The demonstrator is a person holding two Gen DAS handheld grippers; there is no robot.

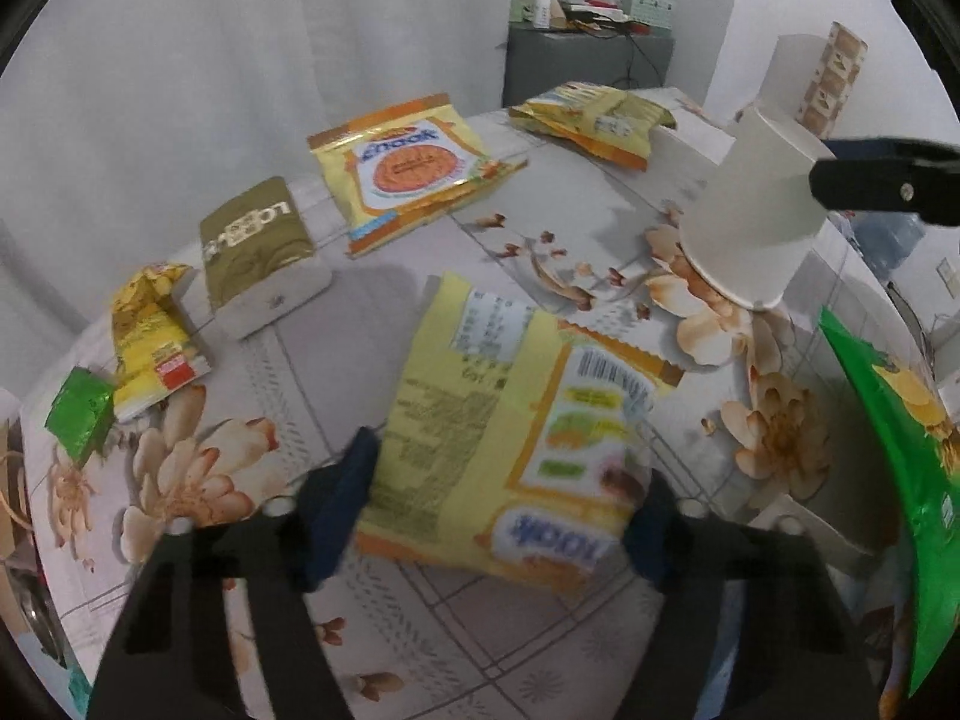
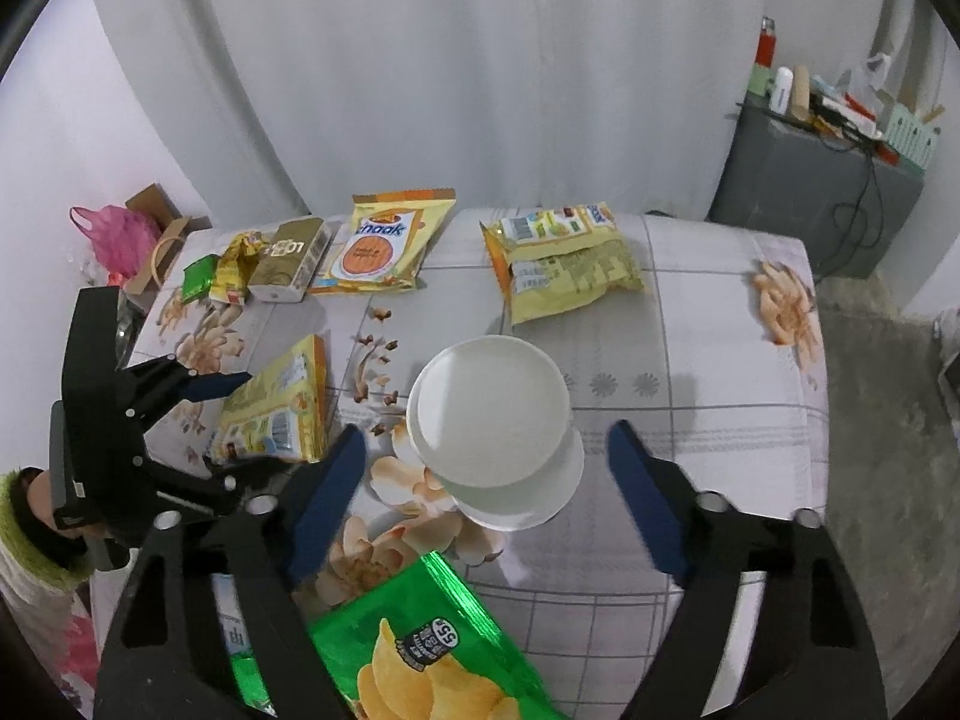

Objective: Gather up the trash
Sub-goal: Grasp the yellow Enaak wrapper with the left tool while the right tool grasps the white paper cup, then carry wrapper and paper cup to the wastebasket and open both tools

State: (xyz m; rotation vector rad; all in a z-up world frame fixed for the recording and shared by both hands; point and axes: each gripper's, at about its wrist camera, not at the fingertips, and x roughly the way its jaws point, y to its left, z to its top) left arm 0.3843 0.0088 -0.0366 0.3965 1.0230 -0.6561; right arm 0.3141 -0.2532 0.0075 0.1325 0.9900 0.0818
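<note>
1. The left gripper [image 1: 504, 510] points down at a yellow snack packet [image 1: 516, 420] lying back-side up on the flowered tablecloth [image 1: 540, 630]. Its two blue pads sit at the packet's near edge, one on each side, and seem to touch it; whether they press on it I cannot tell.
2. The right gripper [image 2: 486, 486] hangs over an upturned white paper cup [image 2: 492, 414] in the middle of the table. Its jaws stand wide — the cup lies between them, and a clear gap shows on both sides, so nothing is held.
3. In the right wrist view the left gripper [image 2: 231, 420] shows at the left with the yellow packet [image 2: 279, 402] between its fingers, a sleeve with a green cuff [image 2: 27, 534] behind it.
4. A green crisp bag [image 2: 420, 648] lies at the near edge of the table, just in front of the cup.
5. Along the far edge — well apart from both grippers — lie more wrappers: a small green packet [image 1: 81, 414], a crumpled yellow wrapper [image 1: 153, 336], a gold and white box [image 1: 258, 252], a yellow biscuit packet [image 1: 408, 162] face up, and another yellow packet [image 1: 594, 120] on its own further right.
6. A grey cabinet [image 2: 822, 204] with clutter on top stands beyond the table, against the white curtain [image 2: 480, 60].
</note>
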